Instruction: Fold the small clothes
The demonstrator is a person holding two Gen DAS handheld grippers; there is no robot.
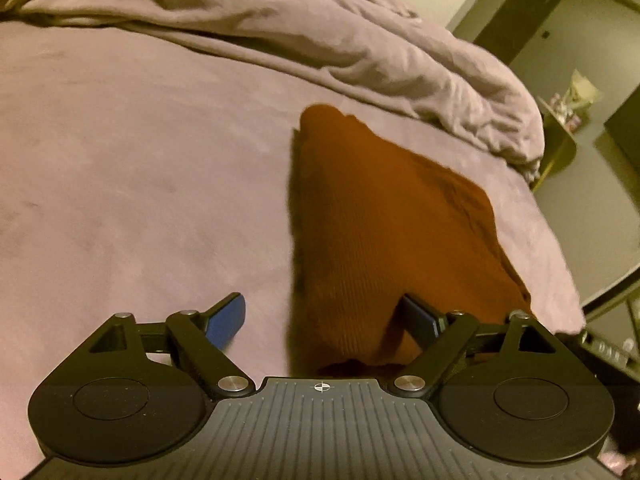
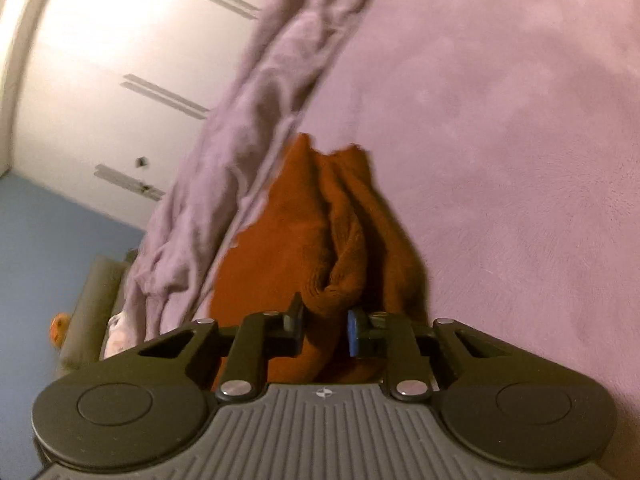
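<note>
Right wrist view: right gripper (image 2: 325, 322) is pinched narrow on a bunched edge of the rust-orange ribbed knit garment (image 2: 320, 224), which lies on the mauve fleece bedspread (image 2: 500, 160). Left gripper (image 1: 322, 318) stands wide, garment (image 1: 372, 216) between its blue pads (image 1: 224, 320), not pressed. Best to clamp the left corner before lifting, then keep the edge taut. Garment type and far corners are unclear; both views are blurred.

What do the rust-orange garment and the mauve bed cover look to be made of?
Rust-orange garment: a ribbed knit, likely cotton or wool blend; fine vertical ribs show, matte. Mauve bed cover: soft, suede-like plush, probably microfibre; faint brushed marks, no sheen.
</note>
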